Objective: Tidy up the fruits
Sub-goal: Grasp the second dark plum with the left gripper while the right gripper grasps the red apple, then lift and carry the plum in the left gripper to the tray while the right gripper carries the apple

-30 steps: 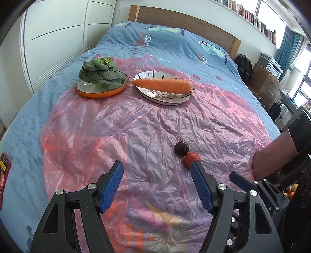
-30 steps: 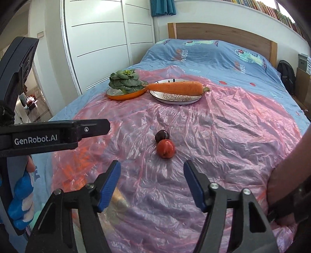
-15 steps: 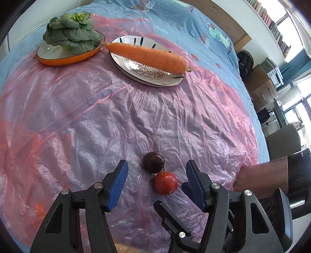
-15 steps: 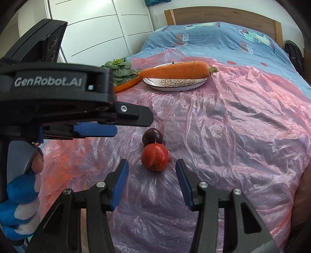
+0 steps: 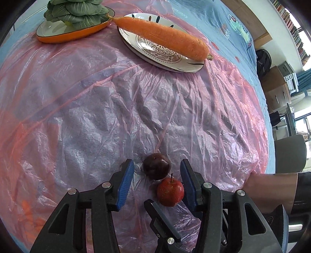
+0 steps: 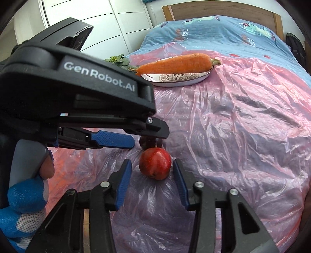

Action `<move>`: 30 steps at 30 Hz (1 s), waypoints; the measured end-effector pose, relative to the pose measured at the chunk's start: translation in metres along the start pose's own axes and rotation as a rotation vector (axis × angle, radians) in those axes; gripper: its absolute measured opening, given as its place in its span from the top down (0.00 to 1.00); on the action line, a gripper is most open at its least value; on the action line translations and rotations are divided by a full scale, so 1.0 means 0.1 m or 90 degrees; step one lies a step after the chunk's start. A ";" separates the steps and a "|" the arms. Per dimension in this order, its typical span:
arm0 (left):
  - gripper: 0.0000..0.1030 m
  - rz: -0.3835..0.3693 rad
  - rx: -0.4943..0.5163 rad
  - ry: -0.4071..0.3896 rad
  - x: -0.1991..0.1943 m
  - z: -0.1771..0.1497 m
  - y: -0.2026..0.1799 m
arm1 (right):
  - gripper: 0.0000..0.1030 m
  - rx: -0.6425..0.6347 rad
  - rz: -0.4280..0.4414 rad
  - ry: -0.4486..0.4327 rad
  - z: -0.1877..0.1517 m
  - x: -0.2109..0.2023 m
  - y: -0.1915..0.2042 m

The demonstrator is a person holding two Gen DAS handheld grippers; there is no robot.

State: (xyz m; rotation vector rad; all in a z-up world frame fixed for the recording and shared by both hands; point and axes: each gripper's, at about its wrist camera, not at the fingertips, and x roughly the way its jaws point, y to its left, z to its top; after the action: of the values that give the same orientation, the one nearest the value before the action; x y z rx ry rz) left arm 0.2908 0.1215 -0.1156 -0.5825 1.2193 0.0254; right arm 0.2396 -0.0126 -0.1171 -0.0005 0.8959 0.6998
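While both tongs hang low over the pink plastic sheet [image 5: 97,109] on the bed [image 6: 223,33], the step in hand seems to be the taking of the two small fruits. The left tongs [image 5: 157,182] stand around the dark plum [image 5: 157,168]; their jaws have just been closing, but a gap shows on each side, so they hold nothing yet. The right tongs [image 6: 151,182] stand around the red apple [image 6: 155,162]; their jaws also have just been closing, and their pads are close to the fruit but apart from it. The two fruits lie touching each other near the front of the sheet, well apart from the dishes at the back. The next move probably calls for closing each pair fully on its own fruit without pushing the neighbour away, because round fruit can roll on slippery plastic. Counted: one plum, one apple, one carrot [image 5: 161,37] across one patterned plate [image 5: 155,56], one leafy green vegetable [image 5: 77,11] on one orange dish [image 5: 68,35].
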 end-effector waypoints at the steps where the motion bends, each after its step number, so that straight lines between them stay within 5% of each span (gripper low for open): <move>1: 0.62 0.003 0.000 0.001 0.02 0.01 -0.01 | 0.48 -0.001 0.000 0.000 0.00 0.01 0.00; 5: 0.70 0.014 -0.004 0.004 0.08 0.02 -0.01 | 0.66 0.001 -0.005 -0.001 0.00 0.04 0.00; 30: 0.76 -0.031 -0.002 -0.043 -0.31 -0.19 0.07 | 0.68 0.017 0.008 -0.012 -0.20 -0.40 0.10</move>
State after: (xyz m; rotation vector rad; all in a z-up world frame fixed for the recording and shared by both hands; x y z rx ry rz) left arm 0.2606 0.1279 -0.0949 -0.6092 1.1390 0.0069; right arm 0.2026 -0.0330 -0.0983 0.0354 0.8873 0.6981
